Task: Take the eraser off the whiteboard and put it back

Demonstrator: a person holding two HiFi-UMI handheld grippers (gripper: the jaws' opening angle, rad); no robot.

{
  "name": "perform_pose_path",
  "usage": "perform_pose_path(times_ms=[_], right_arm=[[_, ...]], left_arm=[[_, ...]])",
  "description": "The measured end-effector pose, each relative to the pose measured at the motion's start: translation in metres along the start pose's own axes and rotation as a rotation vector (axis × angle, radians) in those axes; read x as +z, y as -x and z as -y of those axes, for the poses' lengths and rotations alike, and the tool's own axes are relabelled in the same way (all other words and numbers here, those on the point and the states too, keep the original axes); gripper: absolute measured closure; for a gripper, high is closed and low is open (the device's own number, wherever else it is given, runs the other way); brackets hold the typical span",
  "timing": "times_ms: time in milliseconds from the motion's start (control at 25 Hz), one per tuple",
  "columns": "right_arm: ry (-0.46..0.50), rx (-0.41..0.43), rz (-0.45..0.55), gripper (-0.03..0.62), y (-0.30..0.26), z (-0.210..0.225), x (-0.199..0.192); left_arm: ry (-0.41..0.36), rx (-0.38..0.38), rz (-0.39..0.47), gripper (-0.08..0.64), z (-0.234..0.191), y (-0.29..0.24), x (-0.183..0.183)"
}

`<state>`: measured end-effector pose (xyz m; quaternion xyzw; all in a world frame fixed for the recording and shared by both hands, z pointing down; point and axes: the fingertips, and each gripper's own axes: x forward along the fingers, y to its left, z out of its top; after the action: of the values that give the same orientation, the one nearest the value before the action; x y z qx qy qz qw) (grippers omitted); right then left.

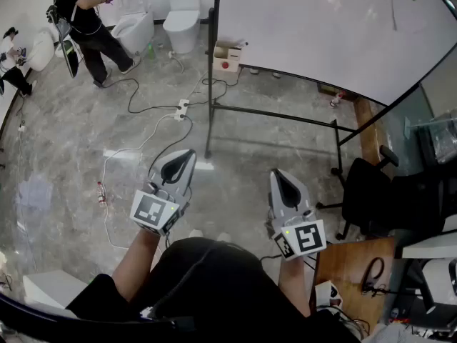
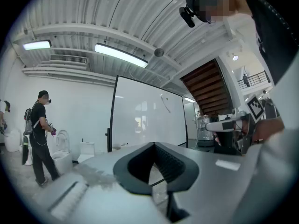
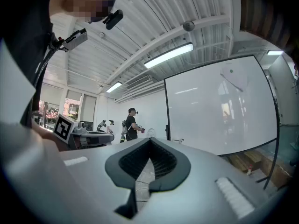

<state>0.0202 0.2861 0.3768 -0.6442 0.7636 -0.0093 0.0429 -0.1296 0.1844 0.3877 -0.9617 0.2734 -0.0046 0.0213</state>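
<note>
The whiteboard (image 1: 321, 27) stands on a black frame at the far right, well ahead of both grippers. A small pale elongated thing (image 1: 394, 6) hangs high on the board; it may be the eraser, and it also shows as a faint shape (image 2: 163, 101) in the left gripper view and as a faint shape (image 3: 231, 76) in the right gripper view. My left gripper (image 1: 187, 153) is held level at waist height, jaws shut with nothing between them (image 2: 153, 143). To its right my right gripper (image 1: 278, 172) is likewise shut and empty (image 3: 150, 139). Neither touches the board.
The board's black stand legs (image 1: 208, 120) cross the floor ahead. Cables and a power strip (image 1: 182, 108) lie on the tiles. A cardboard box (image 1: 227, 56), toilets (image 1: 182, 16) and a person in black (image 1: 82, 20) are at the back. A black chair (image 1: 368, 191) and a wooden desk (image 1: 350, 270) stand right.
</note>
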Motion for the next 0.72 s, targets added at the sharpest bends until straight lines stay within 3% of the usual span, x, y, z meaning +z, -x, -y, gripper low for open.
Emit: perform_pose_path(times_ms=[720], right_arm=[[-0.020,0.060,-0.034,0.583,0.021,0.032,-0.017]], left_arm=[[0.002,0.049,-0.023,0.555,0.033,-0.011,-0.012]])
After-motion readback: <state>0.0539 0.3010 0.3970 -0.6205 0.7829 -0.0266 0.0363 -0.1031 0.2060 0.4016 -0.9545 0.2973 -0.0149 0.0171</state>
